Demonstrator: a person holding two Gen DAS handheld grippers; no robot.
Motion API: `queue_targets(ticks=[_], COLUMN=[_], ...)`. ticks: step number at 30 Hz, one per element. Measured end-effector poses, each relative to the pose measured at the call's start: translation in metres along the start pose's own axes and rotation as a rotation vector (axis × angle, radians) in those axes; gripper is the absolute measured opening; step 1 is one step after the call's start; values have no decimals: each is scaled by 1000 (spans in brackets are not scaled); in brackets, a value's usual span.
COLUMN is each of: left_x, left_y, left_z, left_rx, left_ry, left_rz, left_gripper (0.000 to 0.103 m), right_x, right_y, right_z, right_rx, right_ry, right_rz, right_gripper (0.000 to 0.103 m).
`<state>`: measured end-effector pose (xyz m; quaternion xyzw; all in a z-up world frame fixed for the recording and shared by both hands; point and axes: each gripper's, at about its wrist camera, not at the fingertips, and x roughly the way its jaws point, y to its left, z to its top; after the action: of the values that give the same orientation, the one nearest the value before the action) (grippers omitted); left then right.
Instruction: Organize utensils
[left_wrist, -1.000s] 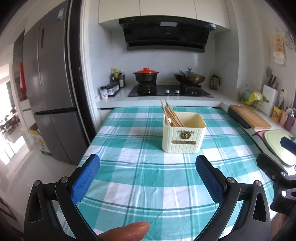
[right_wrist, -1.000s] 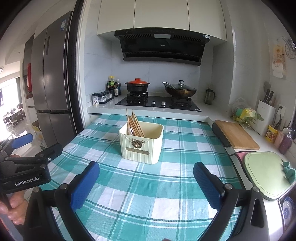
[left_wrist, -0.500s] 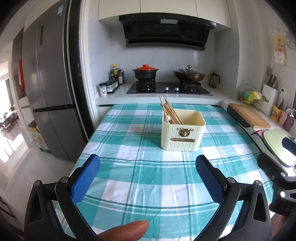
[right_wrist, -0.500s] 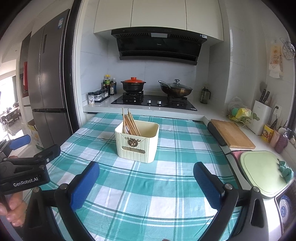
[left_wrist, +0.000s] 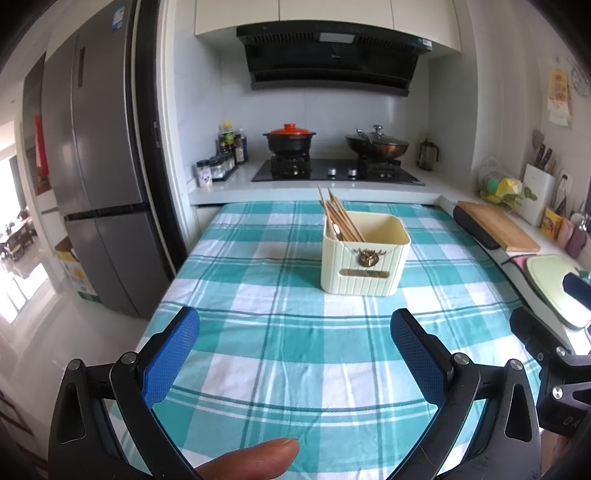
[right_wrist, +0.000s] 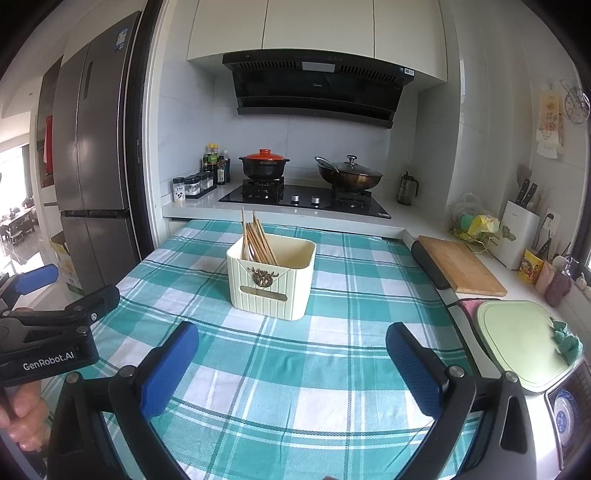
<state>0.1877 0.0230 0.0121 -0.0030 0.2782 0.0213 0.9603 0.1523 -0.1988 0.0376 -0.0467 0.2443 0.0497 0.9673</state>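
Observation:
A cream utensil holder (left_wrist: 364, 254) stands on the teal plaid tablecloth (left_wrist: 280, 350). Several wooden chopsticks (left_wrist: 338, 218) and a spoon lean in its left compartment; the right compartment looks empty. My left gripper (left_wrist: 295, 343) is open and empty, well in front of the holder. My right gripper (right_wrist: 291, 358) is open and empty, also in front of the holder (right_wrist: 271, 280), with the chopsticks (right_wrist: 256, 238) visible. The left gripper's body shows at the left of the right wrist view (right_wrist: 48, 343).
A stove with a red-lidded pot (left_wrist: 290, 138) and a wok (left_wrist: 376, 146) stands behind the table. A wooden cutting board (right_wrist: 458, 269) and a green board (right_wrist: 524, 339) lie on the right counter. A fridge (left_wrist: 99, 184) stands left.
Both grippers have drawn back a little and tilted; the holder sits slightly farther away in both views. Both stay open and empty.

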Motion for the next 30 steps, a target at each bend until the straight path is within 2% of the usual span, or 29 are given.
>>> queue_targets(ticks=[30], left_x=[3], left_y=[-9], left_z=[-4], left_rx=[16], left_ry=[18], left_rz=[-7], left_gripper=[103], right_x=[-3], right_y=[-2], right_z=[-3], right_rx=[-24], right_ry=[-9], right_rz=[-35], right_gripper=[103])
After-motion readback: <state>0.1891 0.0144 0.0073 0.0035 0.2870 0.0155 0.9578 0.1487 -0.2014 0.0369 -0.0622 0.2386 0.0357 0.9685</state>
